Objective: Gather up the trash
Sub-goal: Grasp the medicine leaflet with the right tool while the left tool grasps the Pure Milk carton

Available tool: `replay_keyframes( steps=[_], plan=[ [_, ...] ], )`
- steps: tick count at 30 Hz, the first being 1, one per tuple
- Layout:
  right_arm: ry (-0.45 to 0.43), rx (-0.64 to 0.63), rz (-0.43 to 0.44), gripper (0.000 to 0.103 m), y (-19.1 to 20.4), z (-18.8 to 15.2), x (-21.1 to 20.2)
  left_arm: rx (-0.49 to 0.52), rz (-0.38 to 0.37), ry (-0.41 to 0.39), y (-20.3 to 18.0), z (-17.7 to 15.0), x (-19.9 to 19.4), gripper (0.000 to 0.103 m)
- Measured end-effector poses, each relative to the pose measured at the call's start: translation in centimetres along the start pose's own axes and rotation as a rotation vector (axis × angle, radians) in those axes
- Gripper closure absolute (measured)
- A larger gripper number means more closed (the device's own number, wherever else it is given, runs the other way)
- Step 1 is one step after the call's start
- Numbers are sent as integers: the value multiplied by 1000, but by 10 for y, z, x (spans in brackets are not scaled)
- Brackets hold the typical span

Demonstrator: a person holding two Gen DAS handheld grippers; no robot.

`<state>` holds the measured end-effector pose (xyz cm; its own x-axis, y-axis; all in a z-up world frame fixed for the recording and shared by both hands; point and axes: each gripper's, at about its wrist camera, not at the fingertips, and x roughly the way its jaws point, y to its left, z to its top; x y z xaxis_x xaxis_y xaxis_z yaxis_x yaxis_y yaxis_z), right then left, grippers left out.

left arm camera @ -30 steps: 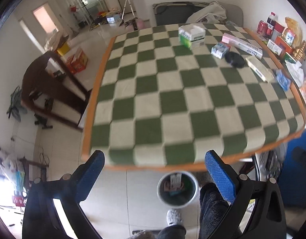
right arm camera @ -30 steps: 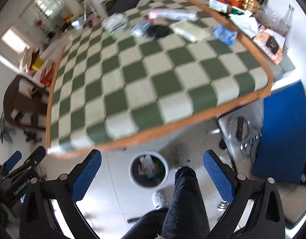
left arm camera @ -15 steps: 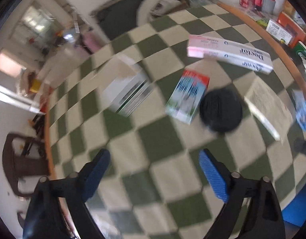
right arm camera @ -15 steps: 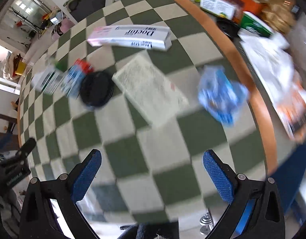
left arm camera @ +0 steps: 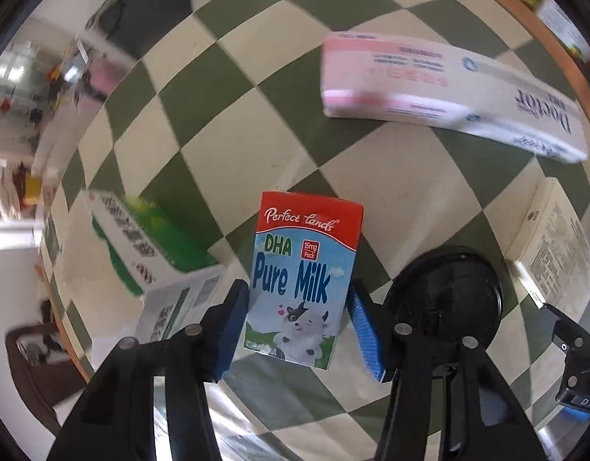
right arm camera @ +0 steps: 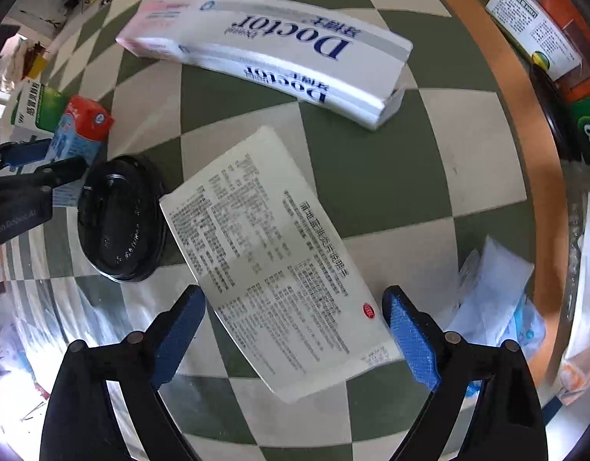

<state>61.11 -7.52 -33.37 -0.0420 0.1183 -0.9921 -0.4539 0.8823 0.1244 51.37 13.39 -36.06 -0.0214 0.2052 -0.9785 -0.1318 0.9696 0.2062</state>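
A red and blue milk carton [left arm camera: 300,276] lies on the green checked tablecloth [left arm camera: 237,142]. My left gripper [left arm camera: 299,322] has its blue pads on both sides of the carton's lower half, closed against it. The carton also shows at the left of the right wrist view [right arm camera: 80,134], with the left gripper [right arm camera: 45,167] around it. My right gripper [right arm camera: 295,330] is open and straddles the near end of a flat white printed medicine box [right arm camera: 272,253], which lies on the cloth.
A black round lid [right arm camera: 122,219] lies between the carton and the white box. A long pink and white toothpaste box [right arm camera: 272,50] lies beyond. A green and white box [left arm camera: 141,246] sits left of the carton. Crumpled blue and white wrappers [right arm camera: 498,299] lie by the table's orange edge [right arm camera: 525,123].
Both grippers moved from above the floor bin, over the table and down to the items. The left one closed around the milk carton. The right one lowered over the white box.
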Motion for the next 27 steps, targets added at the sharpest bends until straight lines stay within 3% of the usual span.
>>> replay_keyframes(
  steps=[4,8,12,16,19,27],
  plan=[
    [-10,77,21,14,-11,0,-2,-125,-4,36,10,-19,1,54],
    [23,76,4,10,-10,5,3,-219,17,13,16,-36,-1,54],
    [-4,-18,-123,10,7,14,9,-239,21,0,14,-41,-2,54],
    [-52,-19,-124,20,8,13,2,-257,30,-29,16,-56,-12,54],
    [-50,0,-105,20,7,10,1,-280,31,-56,21,-59,-23,55],
    [-104,62,14,20,5,-22,-34,-345,12,-153,22,-108,-70,55]
  ],
)
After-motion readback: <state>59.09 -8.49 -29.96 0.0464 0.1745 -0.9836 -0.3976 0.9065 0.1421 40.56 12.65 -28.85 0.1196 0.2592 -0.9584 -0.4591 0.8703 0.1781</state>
